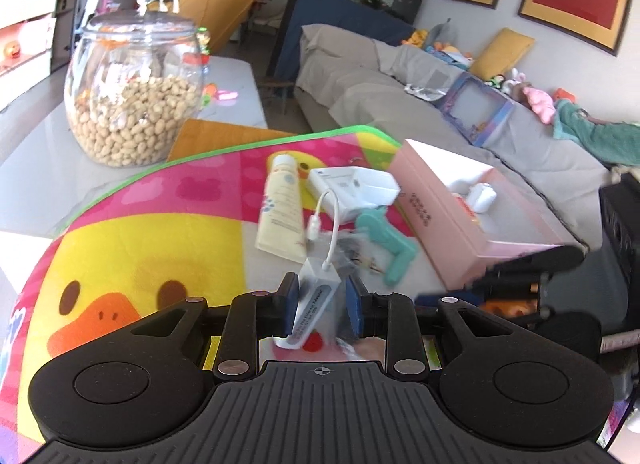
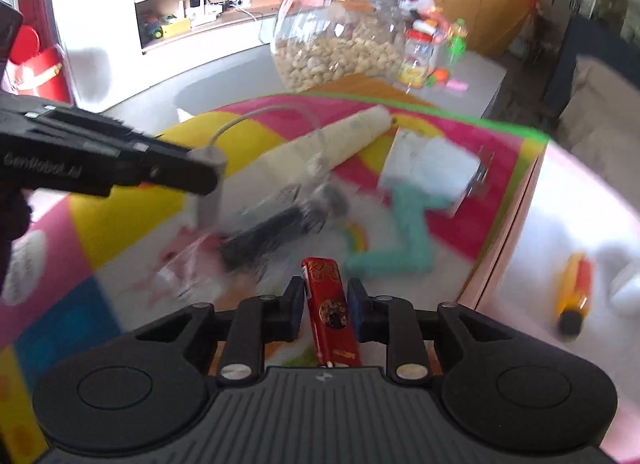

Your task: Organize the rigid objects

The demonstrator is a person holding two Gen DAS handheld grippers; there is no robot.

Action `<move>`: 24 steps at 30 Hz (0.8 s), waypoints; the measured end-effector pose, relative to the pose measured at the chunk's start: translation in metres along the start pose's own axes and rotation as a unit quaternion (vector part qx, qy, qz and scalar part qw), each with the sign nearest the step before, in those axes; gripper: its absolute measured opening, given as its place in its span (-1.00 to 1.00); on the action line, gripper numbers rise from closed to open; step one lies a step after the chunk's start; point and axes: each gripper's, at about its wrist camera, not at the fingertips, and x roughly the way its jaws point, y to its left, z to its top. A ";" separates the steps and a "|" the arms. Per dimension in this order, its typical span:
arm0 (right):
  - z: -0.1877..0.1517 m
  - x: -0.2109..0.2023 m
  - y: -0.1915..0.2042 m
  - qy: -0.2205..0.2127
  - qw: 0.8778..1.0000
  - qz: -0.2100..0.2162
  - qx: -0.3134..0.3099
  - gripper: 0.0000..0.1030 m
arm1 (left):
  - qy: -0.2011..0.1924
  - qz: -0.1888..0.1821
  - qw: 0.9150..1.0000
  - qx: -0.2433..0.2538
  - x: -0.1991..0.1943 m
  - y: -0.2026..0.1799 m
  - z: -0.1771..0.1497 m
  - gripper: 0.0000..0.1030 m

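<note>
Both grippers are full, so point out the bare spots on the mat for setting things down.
Free: the duck-print mat left of the cream tube, toward the peanut jar. Crowded: tube, white adapter, teal toy beside the pink box.

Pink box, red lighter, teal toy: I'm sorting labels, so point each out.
pink box (image 1: 452, 199), left wrist view, on its long side wall.
red lighter (image 2: 329, 306), right wrist view, mid-body.
teal toy (image 2: 404, 232), right wrist view, on its stem.
</note>
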 end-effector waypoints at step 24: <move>-0.114 -0.066 -0.048 -0.094 0.976 -0.066 0.182 0.22 | 0.049 0.057 0.995 0.059 0.020 -0.048 -0.018 -0.40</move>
